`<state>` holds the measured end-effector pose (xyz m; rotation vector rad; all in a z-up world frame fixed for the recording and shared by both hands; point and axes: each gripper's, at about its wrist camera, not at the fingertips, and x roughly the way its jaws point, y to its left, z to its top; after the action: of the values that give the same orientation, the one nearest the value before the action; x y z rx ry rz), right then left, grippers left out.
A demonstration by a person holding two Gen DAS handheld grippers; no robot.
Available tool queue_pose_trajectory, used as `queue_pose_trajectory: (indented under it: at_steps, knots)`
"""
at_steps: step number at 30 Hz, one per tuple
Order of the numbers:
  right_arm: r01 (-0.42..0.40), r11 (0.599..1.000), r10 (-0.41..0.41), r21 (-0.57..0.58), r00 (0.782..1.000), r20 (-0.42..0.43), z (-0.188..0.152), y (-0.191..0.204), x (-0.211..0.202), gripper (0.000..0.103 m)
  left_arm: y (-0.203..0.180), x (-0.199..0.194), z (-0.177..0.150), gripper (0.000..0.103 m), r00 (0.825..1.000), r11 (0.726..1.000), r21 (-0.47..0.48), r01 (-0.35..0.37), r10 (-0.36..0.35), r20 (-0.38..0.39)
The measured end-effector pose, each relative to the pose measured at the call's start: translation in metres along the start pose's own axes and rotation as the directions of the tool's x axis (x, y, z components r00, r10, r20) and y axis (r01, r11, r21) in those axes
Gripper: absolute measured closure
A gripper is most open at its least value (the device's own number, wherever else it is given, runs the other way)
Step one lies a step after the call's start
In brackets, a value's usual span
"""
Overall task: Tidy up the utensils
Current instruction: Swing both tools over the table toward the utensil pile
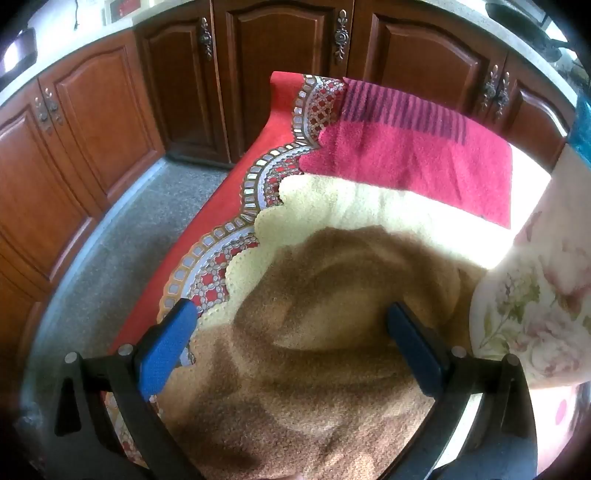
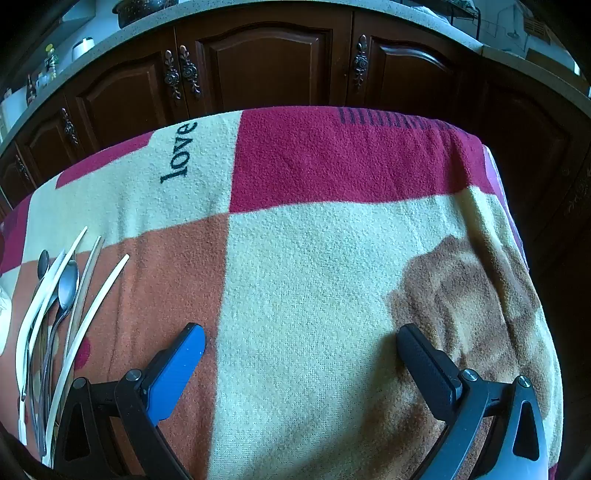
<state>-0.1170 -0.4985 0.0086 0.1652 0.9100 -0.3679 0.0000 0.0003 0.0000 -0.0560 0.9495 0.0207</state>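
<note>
Left gripper point(image 1: 291, 332) held above the blanket point(image 1: 314, 350), fingers point(image 1: 168, 347) spread fully apart, nothing between them. Right gripper point(image 2: 301, 354) likewise held over the blanket point(image 2: 314, 258), fingers point(image 2: 177, 373) fully apart and empty. Both tilted steeply downward toward the covered surface. Blanket patterned in cream, crimson and orange blocks, with the word "love" point(image 2: 179, 153) printed near the far left and a brown figure point(image 2: 461, 295) at the right. Utensils located at the left edge of the right wrist view, just left of the blue finger pad: 2 metal spoons point(image 2: 68, 284) lying bowl-end away from the camera, mixed with several pale chopsticks point(image 2: 88, 314) fanned out lengthwise; exact count of chopsticks not determinable. Utensils untouched by either gripper. In the left wrist view, a floral-printed object point(image 1: 535, 295) seen at the right edge, its nature not clear, and a red patterned rug point(image 1: 236, 206) on the grey floor point(image 1: 122, 240) beside the blanket. Dark wooden cabinet doors point(image 2: 266, 62) with ornate metal handles point(image 2: 360, 66) ranged beyond the surface in both views, under a pale countertop point(image 2: 221, 14).
</note>
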Motion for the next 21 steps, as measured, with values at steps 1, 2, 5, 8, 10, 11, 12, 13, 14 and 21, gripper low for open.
queue_pose_trajectory:
  at_steps: [1,2,5,8,10,11,12,13,14,21]
  knots:
    - [-0.003,1.0,0.003,0.002,1.0,0.007,0.0,0.0,0.0,0.0,0.0,0.0,0.0,0.0,1.0,1.0,-0.001,0.0,0.0,0.0]
    - [-0.002,1.0,0.002,0.001,1.0,0.007,0.0,0.0,0.0,0.0,0.001,0.0,0.0,0.0,1.0,1.0,-0.004,0.0,0.0,-0.001]
    - [-0.002,1.0,0.002,0.001,1.0,0.007,0.0,0.0,0.0,0.0,0.002,0.001,0.001,0.0,1.0,1.0,-0.007,-0.001,0.001,-0.012]
    - [-0.002,1.0,0.002,0.001,1.0,0.007,0.0,0.0,-0.001,0.0,0.008,-0.006,0.0,0.0,0.998,1.0,-0.012,0.0,-0.001,-0.059]
    - [-0.001,1.0,0.001,0.001,1.0,0.007,0.0,0.0,0.0,0.0,0.01,-0.014,-0.006,0.001,0.997,1.0,-0.008,-0.015,0.015,-0.075]
    - [-0.001,1.0,0.001,0.001,1.0,0.007,0.0,0.0,0.0,0.0,0.009,-0.019,-0.009,0.001,0.997,0.999,0.007,-0.035,0.036,-0.071]
    - [0.0,1.0,0.0,0.0,1.0,0.007,-0.001,0.0,-0.001,0.0,0.008,-0.027,-0.013,0.001,0.997,0.998,0.025,-0.053,0.054,-0.056]
    - [-0.001,1.0,0.001,0.001,1.0,0.006,0.0,0.0,0.0,0.0,0.003,-0.038,-0.021,0.001,0.997,0.997,0.043,-0.071,0.073,-0.033]
    - [0.004,1.0,-0.004,-0.002,1.0,0.006,0.0,0.001,0.0,0.0,0.002,-0.048,-0.026,0.001,0.997,0.995,0.052,-0.08,0.081,-0.015]
    - [-0.011,1.0,0.011,0.001,0.999,-0.042,0.0,-0.002,-0.002,0.0,0.009,-0.12,-0.039,0.001,0.997,1.0,0.013,-0.025,0.024,0.073]
